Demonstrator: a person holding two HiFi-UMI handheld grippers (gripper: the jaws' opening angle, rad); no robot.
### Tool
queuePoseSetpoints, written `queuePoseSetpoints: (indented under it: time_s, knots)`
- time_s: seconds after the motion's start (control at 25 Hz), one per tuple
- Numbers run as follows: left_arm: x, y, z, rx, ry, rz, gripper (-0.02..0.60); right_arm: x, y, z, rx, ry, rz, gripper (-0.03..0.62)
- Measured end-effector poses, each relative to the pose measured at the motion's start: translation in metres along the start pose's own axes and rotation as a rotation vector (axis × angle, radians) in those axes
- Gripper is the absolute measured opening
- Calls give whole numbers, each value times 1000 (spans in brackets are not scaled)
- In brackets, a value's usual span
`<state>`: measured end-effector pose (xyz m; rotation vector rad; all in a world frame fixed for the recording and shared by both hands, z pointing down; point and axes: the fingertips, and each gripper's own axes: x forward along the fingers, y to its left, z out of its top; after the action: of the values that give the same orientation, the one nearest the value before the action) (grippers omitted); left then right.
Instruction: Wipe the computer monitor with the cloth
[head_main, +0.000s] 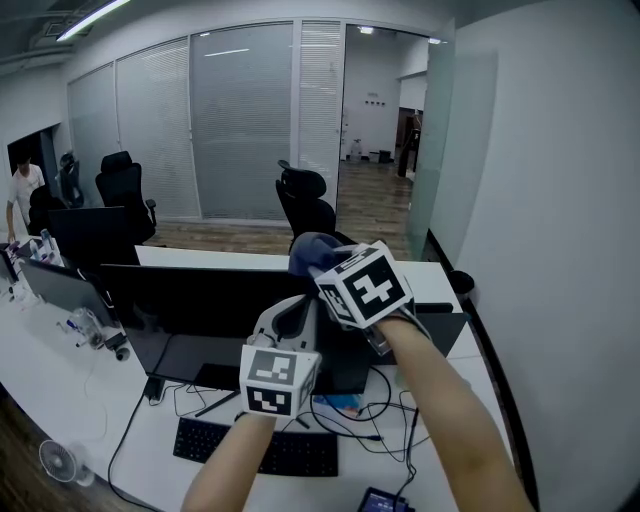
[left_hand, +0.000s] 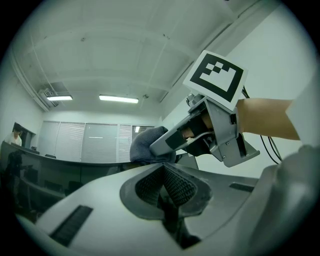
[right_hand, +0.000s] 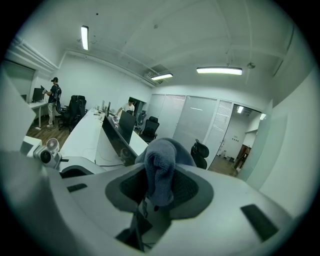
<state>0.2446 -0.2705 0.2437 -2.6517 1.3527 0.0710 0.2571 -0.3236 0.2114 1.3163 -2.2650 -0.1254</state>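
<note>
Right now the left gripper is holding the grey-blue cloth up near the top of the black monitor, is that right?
Not quite. The right gripper is the one shut on the grey-blue cloth, as the right gripper view shows. The left gripper has nothing between its jaws. The rest holds: the cloth is up near the top of the black monitor.

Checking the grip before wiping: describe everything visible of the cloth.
The cloth is blue-grey, soft and nubby like terry or knit. It is bunched into a rounded wad, one fold hanging down between the shut right tongs, which pinch it. It is held up at the top edge of the monitor; contact there is unclear.
</note>
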Motion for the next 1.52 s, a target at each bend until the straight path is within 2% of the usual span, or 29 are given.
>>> queuePoseSetpoints:
  time_s: [1.04, 1.52]
  knots:
    - [21, -42, -2, 20, 6, -70, 8, -40, -64, -32, 66, 4, -134, 120]
    - [23, -50, -1, 17, 1, -92, 8, -64, -98, -48, 168, -30, -223, 120]
